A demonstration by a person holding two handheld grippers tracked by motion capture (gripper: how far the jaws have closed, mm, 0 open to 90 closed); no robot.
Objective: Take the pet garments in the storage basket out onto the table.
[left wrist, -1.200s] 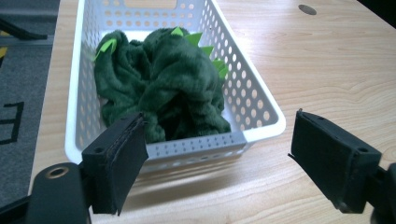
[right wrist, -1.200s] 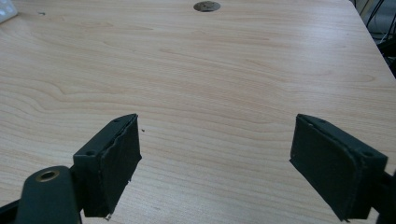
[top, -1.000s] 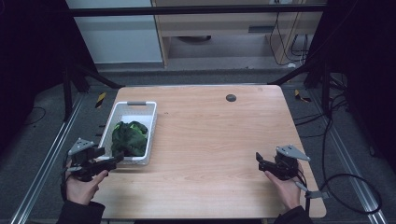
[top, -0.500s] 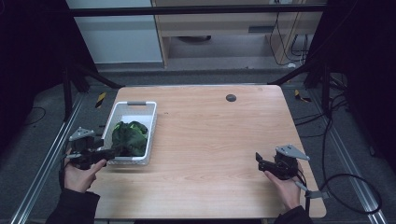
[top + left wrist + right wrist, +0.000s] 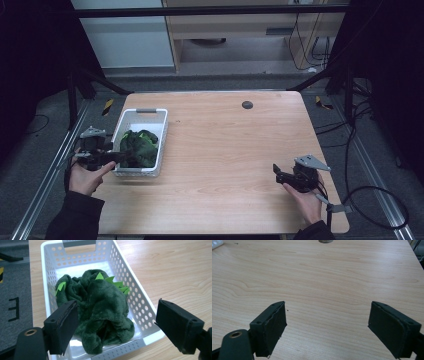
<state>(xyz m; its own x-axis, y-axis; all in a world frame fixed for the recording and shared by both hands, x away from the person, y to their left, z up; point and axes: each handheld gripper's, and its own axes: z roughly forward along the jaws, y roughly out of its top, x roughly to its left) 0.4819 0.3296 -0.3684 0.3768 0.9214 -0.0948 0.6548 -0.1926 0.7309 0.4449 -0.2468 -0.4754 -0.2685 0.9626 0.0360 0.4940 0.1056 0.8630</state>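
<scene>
Plush cloth (image 5: 100,312) lies in basket (image 5: 140,302), table's (image 5: 225,150) left.

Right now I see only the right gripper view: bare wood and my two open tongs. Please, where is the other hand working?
Observer: The left tongs are at the near end of a white basket on the table's left side, seen from the high view.
Operator: Is something inside the basket?
Observer: Yes, a crumpled dark green plush cloth with small light green spikes lies in it.
Operator: Do the left tongs hold that cloth already?
Observer: No. In the left gripper view the jaws stand wide open, with the cloth between and beyond them, not pinched.
Operator: And my right tongs, are they near it?
Observer: No, the right tongs are low over the wooden table at its right near side, far from the basket.
</scene>
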